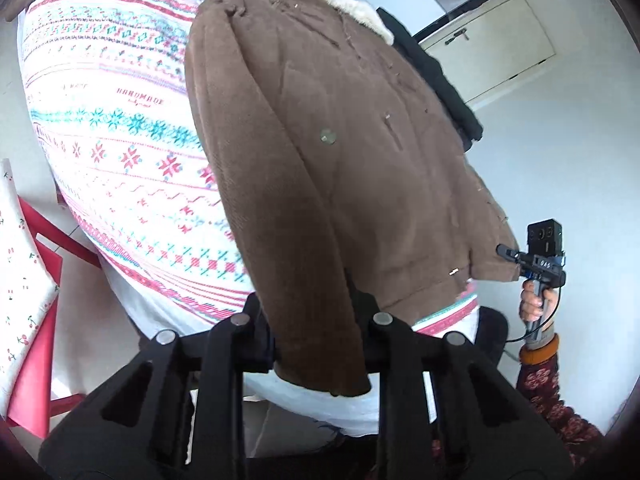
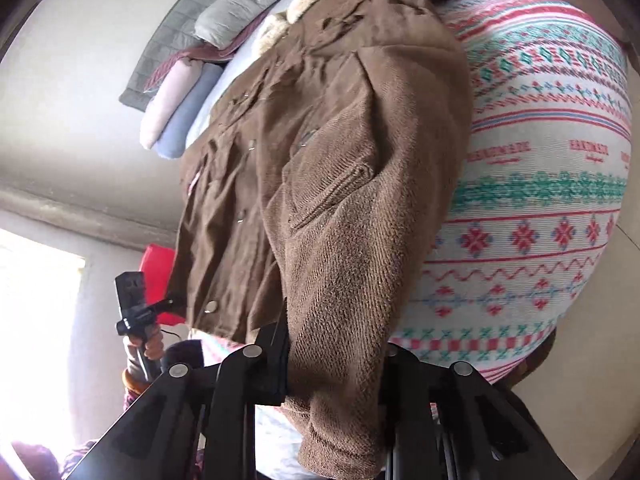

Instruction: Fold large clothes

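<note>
Brown jacket (image 1: 320,128) lay spread on a bed (image 1: 108,120) with a patterned cover, fleece collar (image 1: 352,8) at the far end, hem and cuffs toward the person.

Left tongs (image 1: 320,336) — clenched on a sleeve (image 1: 304,280) near its cuff; brown cloth filled the gap between the jaws and hung past them. In the right wrist view the same tongs (image 2: 170,306) sat at the jacket's near corner.

Right tongs (image 2: 332,364) — likewise clamped on the other sleeve (image 2: 340,300); thick twill bunched between the jaws, cuff drooping below. From the left wrist view they (image 1: 505,251) met the hem's far corner, a hand (image 1: 534,302) on the grip.

Both sleeves lay over the jacket front. Judged: a sleeve fold in hand, body fold not yet done.

Risks, as judged:
- Heavy, thick cloth; a shallow bite near a cuff could slip out once the sleeve was lifted or dragged.
- Uneven pull between the two hands would skew the jacket on the cover and leave the fold crooked.
- The jacket lay close to the bed's near edge — a tug toward the person could slide the hem off.
- Tongs might pinch the cover along with the sleeve and drag it; whether they did, I could not tell.
- Folded bedding (image 2: 180,116) lay stacked just beside the collar; a push that way could crowd it.
</note>
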`<state>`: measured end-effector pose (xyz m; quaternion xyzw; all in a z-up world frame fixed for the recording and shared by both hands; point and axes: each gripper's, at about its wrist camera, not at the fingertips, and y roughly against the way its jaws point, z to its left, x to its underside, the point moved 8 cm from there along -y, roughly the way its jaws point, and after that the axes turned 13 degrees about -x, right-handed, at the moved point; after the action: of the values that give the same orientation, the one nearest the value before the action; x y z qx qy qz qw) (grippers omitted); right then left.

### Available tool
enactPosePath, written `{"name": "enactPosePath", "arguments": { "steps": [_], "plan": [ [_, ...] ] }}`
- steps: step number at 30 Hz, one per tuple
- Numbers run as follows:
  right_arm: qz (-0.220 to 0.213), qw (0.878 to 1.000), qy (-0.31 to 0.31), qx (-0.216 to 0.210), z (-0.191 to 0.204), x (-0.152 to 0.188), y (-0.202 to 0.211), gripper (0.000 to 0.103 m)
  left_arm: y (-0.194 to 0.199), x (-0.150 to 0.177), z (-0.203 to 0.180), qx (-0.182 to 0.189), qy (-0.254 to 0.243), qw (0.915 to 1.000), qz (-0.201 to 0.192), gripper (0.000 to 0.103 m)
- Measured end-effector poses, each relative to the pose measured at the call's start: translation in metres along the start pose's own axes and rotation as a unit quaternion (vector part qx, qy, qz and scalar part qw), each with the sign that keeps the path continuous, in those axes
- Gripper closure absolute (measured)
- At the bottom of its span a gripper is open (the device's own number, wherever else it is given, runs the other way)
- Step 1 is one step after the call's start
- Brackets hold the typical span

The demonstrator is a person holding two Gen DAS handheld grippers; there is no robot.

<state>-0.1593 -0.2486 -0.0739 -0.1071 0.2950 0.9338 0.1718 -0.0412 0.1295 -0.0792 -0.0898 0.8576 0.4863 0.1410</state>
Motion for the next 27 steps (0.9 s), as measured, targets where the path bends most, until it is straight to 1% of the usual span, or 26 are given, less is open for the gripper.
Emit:
{"name": "enactPosePath", "arguments": {
  "steps": [2,4,6,7,8,9,10,11,12,13,14,15,16,17,18,19,20,21,23,24,26,27],
  "plan": [
    [-0.024,0.999,0.025,-0.026,0.040,-0.011,0.011,0.086,0.033,-0.018,-0.014,0.040,0.021,0.9984,-0.033,0.080],
    [-0.055,0.996,0.040,-0.056,0.073,-0.023,0.027,0.086,0.062,-0.034,-0.021,0.070,0.041,0.9949,-0.059,0.080],
    [-0.074,0.994,0.039,-0.069,0.092,-0.030,0.044,0.086,0.078,-0.042,-0.018,0.077,0.056,0.9930,-0.070,0.080],
    [-0.076,0.995,0.033,-0.061,0.092,-0.030,0.049,0.086,0.080,-0.043,-0.014,0.069,0.056,0.9937,-0.068,0.079],
    [-0.072,0.996,0.025,-0.048,0.088,-0.027,0.050,0.086,0.077,-0.040,-0.008,0.051,0.055,0.9953,-0.062,0.079],
    [-0.063,0.997,0.017,-0.034,0.077,-0.022,0.050,0.086,0.070,-0.035,-0.001,0.022,0.051,0.9971,-0.051,0.079],
    [-0.052,0.999,0.005,-0.016,0.063,-0.015,0.047,0.086,0.060,-0.028,0.009,-0.019,0.041,0.9983,-0.037,0.077],
    [-0.039,0.999,-0.011,0.014,0.044,-0.007,0.042,0.086,0.047,-0.017,0.020,-0.069,0.027,0.9971,-0.018,0.076],
    [-0.023,0.998,-0.030,0.051,0.021,0.003,0.041,0.085,0.034,-0.006,0.032,-0.117,0.013,0.9930,0.004,0.074],
    [-0.004,0.995,-0.049,0.087,-0.003,0.014,0.037,0.081,0.022,0.006,0.042,-0.157,0.007,0.9873,0.024,0.073],
    [0.012,0.992,-0.068,0.110,-0.024,0.025,0.034,0.079,0.014,0.015,0.050,-0.178,0.006,0.9833,0.037,0.071],
    [0.019,0.989,-0.091,0.111,-0.040,0.033,0.033,0.077,0.012,0.021,0.054,-0.186,0.010,0.9817,0.042,0.067],
    [0.010,0.990,-0.110,0.091,-0.047,0.037,0.035,0.076,0.015,0.023,0.057,-0.188,0.015,0.9813,0.040,0.061],
    [-0.003,0.990,-0.120,0.070,-0.049,0.036,0.042,0.074,0.021,0.022,0.057,-0.189,0.017,0.9813,0.032,0.059],
    [-0.012,0.990,-0.123,0.065,-0.048,0.035,0.051,0.071,0.029,0.019,0.056,-0.194,0.015,0.9808,0.019,0.050],
    [-0.021,0.989,-0.121,0.076,-0.048,0.032,0.061,0.057,0.041,0.016,0.055,-0.203,0.010,0.9790,0.000,0.038],
    [-0.033,0.989,-0.112,0.091,-0.045,0.027,0.072,0.046,0.052,0.011,0.053,-0.216,0.003,0.9761,-0.021,0.032],
    [-0.045,0.989,-0.101,0.101,-0.041,0.021,0.084,0.044,0.062,0.004,0.049,-0.230,-0.003,0.9722,-0.044,0.024],
    [-0.067,0.988,-0.092,0.105,-0.033,0.010,0.105,0.039,0.080,-0.009,0.044,-0.246,-0.013,0.9656,-0.085,0.022],
    [-0.084,0.987,-0.091,0.106,-0.028,0.006,0.114,0.037,0.084,-0.016,0.037,-0.247,-0.016,0.9640,-0.097,0.020],
    [-0.116,0.983,-0.090,0.114,-0.024,-0.009,0.134,0.032,0.083,-0.032,0.023,-0.240,-0.021,0.9640,-0.112,0.018],
    [-0.130,0.980,-0.092,0.118,-0.023,-0.016,0.142,0.031,0.081,-0.041,0.017,-0.236,-0.024,0.9647,-0.115,0.018]
  ]
}}
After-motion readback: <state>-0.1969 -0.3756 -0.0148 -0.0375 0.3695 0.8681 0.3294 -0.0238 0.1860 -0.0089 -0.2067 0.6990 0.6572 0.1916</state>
